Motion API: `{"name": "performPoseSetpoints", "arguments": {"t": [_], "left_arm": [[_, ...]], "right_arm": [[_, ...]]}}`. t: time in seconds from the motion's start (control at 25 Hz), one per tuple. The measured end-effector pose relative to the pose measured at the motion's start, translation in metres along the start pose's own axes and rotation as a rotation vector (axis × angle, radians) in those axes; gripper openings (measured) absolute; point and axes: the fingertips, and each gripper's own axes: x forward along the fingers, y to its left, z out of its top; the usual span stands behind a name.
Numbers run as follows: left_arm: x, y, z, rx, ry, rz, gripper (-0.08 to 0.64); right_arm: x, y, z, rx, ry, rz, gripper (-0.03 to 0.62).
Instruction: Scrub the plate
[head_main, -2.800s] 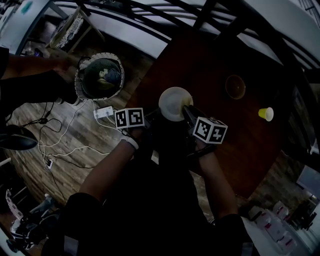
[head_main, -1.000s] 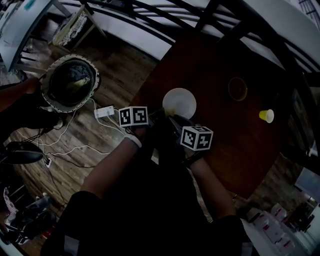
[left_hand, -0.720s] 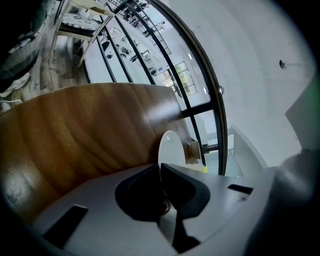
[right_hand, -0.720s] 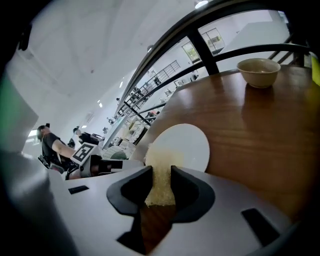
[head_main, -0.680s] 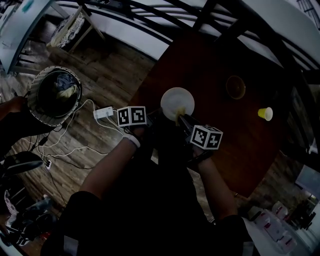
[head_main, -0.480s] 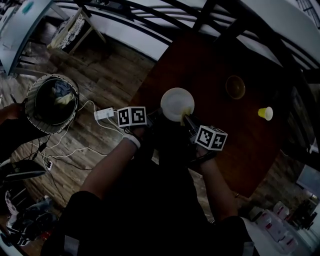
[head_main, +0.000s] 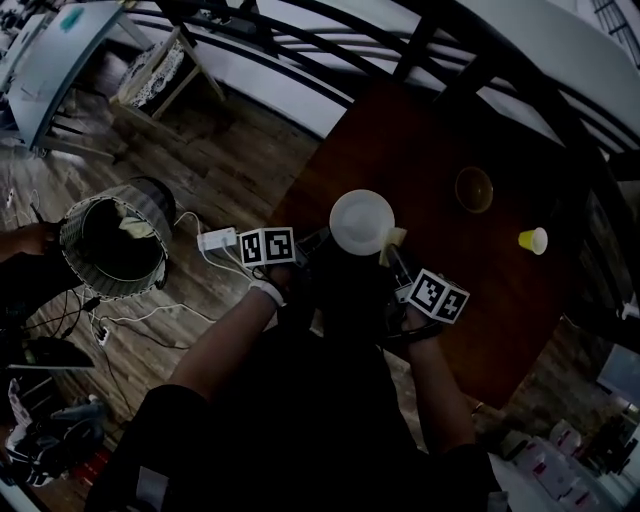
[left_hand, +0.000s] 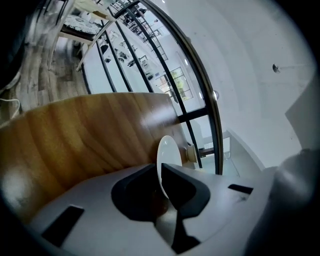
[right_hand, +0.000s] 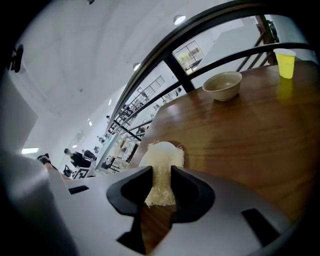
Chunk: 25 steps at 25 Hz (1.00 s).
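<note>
The left gripper (left_hand: 161, 175) squeezes the rim of the white plate (head_main: 361, 219) over the brown bench (head_main: 470, 285). The right gripper's (right_hand: 161, 182) fingers (right_hand: 192, 192) pinch a pale sponge (right_hand: 162, 162) just beside the plate.

Head view is dim: where the left gripper (left_hand: 161, 182) meets the plate (left_hand: 165, 152) is lost in shadow. Left gripper view shows the plate edge-on, faces unreadable, lower rim buried between the jaws. The sponge's (right_hand: 162, 155) sides are hidden between the right gripper's (right_hand: 161, 181) jaws. A bystander's hand (head_main: 35, 238) is cut off at the left edge. The basket's (head_main: 120, 283) contents are indistinct.
</note>
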Motion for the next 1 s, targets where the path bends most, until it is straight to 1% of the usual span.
{"name": "performPoseSetpoints", "arguments": {"t": [0.2, 0.28, 0.32, 0.44, 0.52, 0.64, 0.8, 0.84, 0.92, 1.0], "left_arm": [[-0.027, 0.006, 0.001, 0.038, -0.021, 0.032, 0.028], [-0.037, 0.004, 0.003, 0.081, -0.031, 0.043, 0.028], [-0.042, 0.001, 0.005, 0.117, -0.036, 0.05, 0.028], [-0.062, -0.014, 0.016, 0.265, -0.059, 0.074, 0.028], [-0.078, -0.024, 0.031, 0.384, -0.102, 0.105, 0.028], [-0.121, -0.042, 0.065, 0.573, -0.214, 0.198, 0.028], [-0.188, -0.084, 0.103, 0.814, -0.382, 0.319, 0.028], [-0.201, -0.097, 0.109, 0.862, -0.429, 0.342, 0.028], [-0.218, -0.122, 0.112, 0.93, -0.505, 0.356, 0.028], [-0.223, -0.136, 0.109, 0.965, -0.538, 0.354, 0.028]], "right_arm": [[-0.025, -0.001, 0.008, 0.002, -0.04, 0.008, 0.127], [-0.033, -0.002, 0.01, 0.01, -0.046, 0.014, 0.127], [-0.037, -0.002, 0.01, 0.014, -0.046, 0.019, 0.126], [-0.047, 0.003, 0.01, 0.009, -0.049, 0.035, 0.126], [-0.056, 0.004, 0.013, -0.015, -0.065, 0.038, 0.127], [-0.075, 0.017, 0.017, -0.063, -0.093, 0.06, 0.127], [-0.1, 0.055, 0.026, -0.119, -0.128, 0.13, 0.127], [-0.105, 0.066, 0.03, -0.138, -0.142, 0.152, 0.127], [-0.117, 0.09, 0.038, -0.186, -0.176, 0.187, 0.127], [-0.127, 0.117, 0.042, -0.239, -0.203, 0.211, 0.127]]}}
